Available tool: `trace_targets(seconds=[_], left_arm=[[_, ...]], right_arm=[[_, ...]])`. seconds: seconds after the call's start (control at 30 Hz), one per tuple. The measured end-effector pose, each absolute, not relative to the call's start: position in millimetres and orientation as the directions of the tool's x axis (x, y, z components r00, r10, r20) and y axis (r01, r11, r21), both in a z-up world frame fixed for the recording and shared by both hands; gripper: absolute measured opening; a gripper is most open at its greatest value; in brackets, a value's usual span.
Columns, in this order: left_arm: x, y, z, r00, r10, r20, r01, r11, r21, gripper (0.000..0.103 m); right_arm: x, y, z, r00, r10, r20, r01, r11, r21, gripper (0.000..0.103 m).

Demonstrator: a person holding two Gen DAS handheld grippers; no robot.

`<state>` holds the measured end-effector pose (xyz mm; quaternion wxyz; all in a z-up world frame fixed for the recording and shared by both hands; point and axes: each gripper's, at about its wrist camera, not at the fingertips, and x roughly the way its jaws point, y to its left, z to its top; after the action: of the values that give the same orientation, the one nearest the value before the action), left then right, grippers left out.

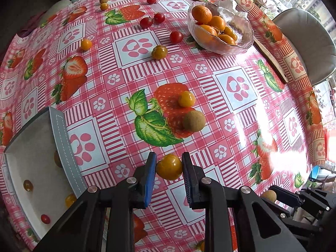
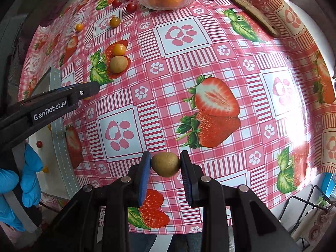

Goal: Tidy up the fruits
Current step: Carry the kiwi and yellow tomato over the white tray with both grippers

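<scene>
We see a round table [image 1: 241, 109] covered in a pink checked oilcloth printed with strawberries and paw marks, with loose fruit scattered over it. At its left edge sits a white tray [image 1: 61, 138] with a grey stitched rim; inside it lie a red cherry tomato [image 1: 45, 219] and two small yellow-orange fruits. Toward the far side stands a glass bowl [image 1: 243, 42] holding several mandarins [image 1: 202, 13], and a long wooden utensil [image 1: 271, 58] lies just past it near the table's edge.

Our left gripper [image 1: 169, 168] has its blue-padded jaws set a little apart around a yellow-orange cherry tomato [image 1: 169, 167]; the pads sit right at its sides, and we cannot tell whether they press on it or whether it rests on the cloth. Our right gripper [image 2: 166, 166] has its jaws closed in on a brownish-green longan [image 2: 166, 164], both pads touching it, the fruit held between the fingertips above the cloth.

Ahead of the left gripper, a second longan [image 1: 193, 120] lies just beside another yellow tomato [image 1: 186, 99] on a printed strawberry. Farther off, several red cherry tomatoes [image 1: 176, 37] lie near the bowl, with more small yellow and brown fruits spread toward the far edge.
</scene>
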<state>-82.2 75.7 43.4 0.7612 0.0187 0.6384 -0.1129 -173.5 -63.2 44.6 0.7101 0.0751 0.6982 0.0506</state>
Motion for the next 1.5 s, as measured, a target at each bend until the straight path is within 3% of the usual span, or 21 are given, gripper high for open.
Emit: trace_targets(seconds=[0.6, 1.5], left_arm=[[-142.0, 166.1, 91.8, 0.254, -0.146, -0.956, 0.064, 0.989, -0.134, 0.026], [-210.9, 319.5, 78.5, 0.271, -0.036, -0.962, -0.254, 0.961, -0.107, 0.026]], right_arm=[[-157.4, -56.1, 92.0, 0.102, 0.158, -0.982, -0.033, 0.987, 0.156, 0.031], [-150.8, 123.4, 102.1, 0.05, 0.226, -0.973, -0.369, 0.909, 0.192, 0.031]])
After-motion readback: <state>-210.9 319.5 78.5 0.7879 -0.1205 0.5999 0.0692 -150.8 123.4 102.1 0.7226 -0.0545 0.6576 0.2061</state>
